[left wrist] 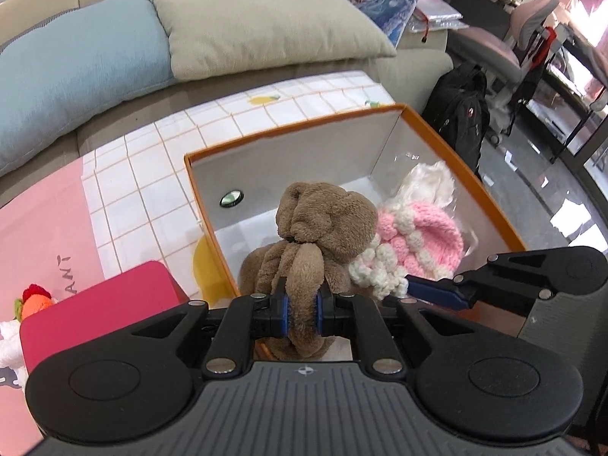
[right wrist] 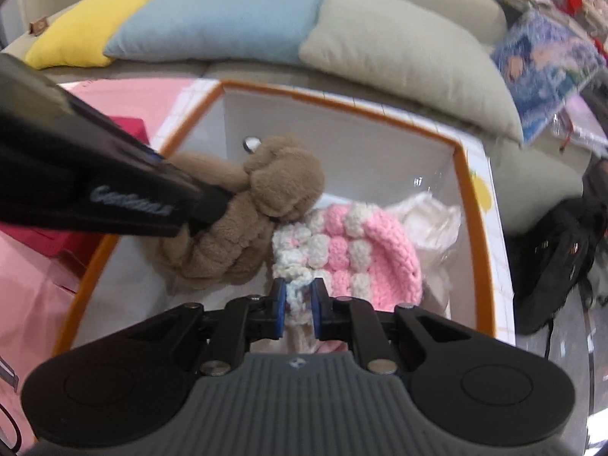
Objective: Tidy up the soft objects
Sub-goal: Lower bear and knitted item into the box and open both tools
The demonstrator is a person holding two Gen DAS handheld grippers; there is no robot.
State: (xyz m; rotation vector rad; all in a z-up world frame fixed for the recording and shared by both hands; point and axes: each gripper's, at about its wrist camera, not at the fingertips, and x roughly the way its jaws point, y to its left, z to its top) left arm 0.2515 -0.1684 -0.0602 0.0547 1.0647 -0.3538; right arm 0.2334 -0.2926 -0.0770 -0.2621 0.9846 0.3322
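- While both tools are busy over the box, a few things sit outside it at the far left: a small red-and-orange knitted toy (left wrist: pixel 33 298) and something white and fluffy (left wrist: pixel 8 342) lie on the pink mat (left wrist: pixel 38 235), near a red block (left wrist: pixel 95 319). By my reckoning these are what is left to gather, if they count as soft things.
- Next along, the left gripper (left wrist: pixel 303 309) is clenched on a limb of the brown plush toy (left wrist: pixel 323 224), whose body hangs inside the orange-edged box (left wrist: pixel 288 129), close to its left wall. It looks about to be let go, though I cannot tell whether it rests on the bottom.
- Touching it on the right, the pink-and-white knitted hat (right wrist: pixel 353 250) lies in the box, and the right gripper (right wrist: pixel 298 304) is pinched on its fringe.
- Furthest right, a white, filmy bundle (left wrist: pixel 429 182) is tucked in the box's corner, already put away.
- So I'd call it well past halfway: three soft things are in the box, two not yet released.
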